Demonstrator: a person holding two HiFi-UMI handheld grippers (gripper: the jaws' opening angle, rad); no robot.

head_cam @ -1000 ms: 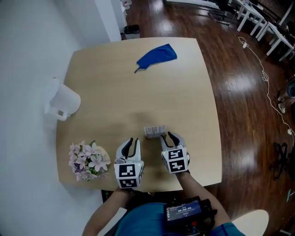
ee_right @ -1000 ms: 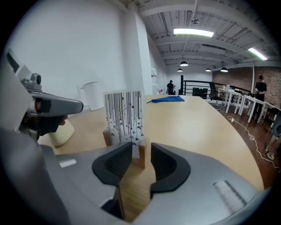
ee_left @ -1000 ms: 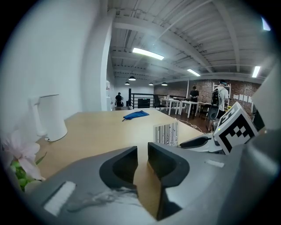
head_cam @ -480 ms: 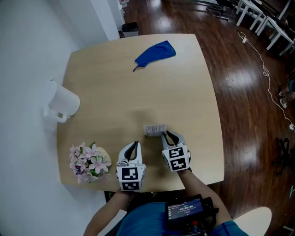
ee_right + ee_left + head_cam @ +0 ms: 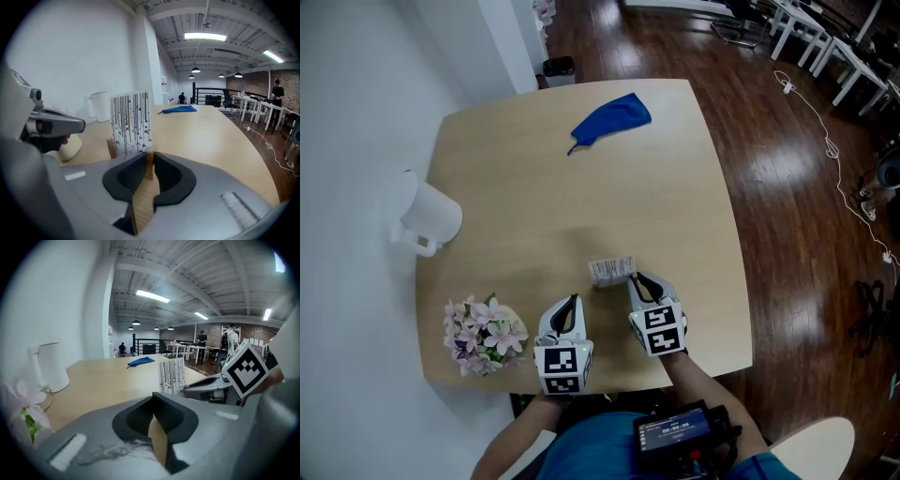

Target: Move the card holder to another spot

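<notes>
The card holder [image 5: 612, 271], a small wooden stand with striped white cards, stands near the table's front edge. In the right gripper view its cards [image 5: 130, 124] rise just beyond the jaws. My right gripper [image 5: 636, 279] is at the holder's right end. Its jaws are closing, and the wooden end of the base sits pinched between the tips [image 5: 149, 161]. My left gripper [image 5: 572, 302] rests shut and empty to the left, short of the holder. In the left gripper view the holder [image 5: 171, 376] stands ahead and to the right of its jaws [image 5: 153, 404].
On the light wooden table [image 5: 534, 187], a blue cloth [image 5: 609, 120] lies at the far side. A white jug [image 5: 429, 217] stands at the left edge and a bunch of pink flowers [image 5: 480, 333] at the near left corner. Dark wooden floor lies to the right.
The right gripper's jaws have narrowed around the holder's right end. The left gripper has drawn slightly back toward the table's front edge.
</notes>
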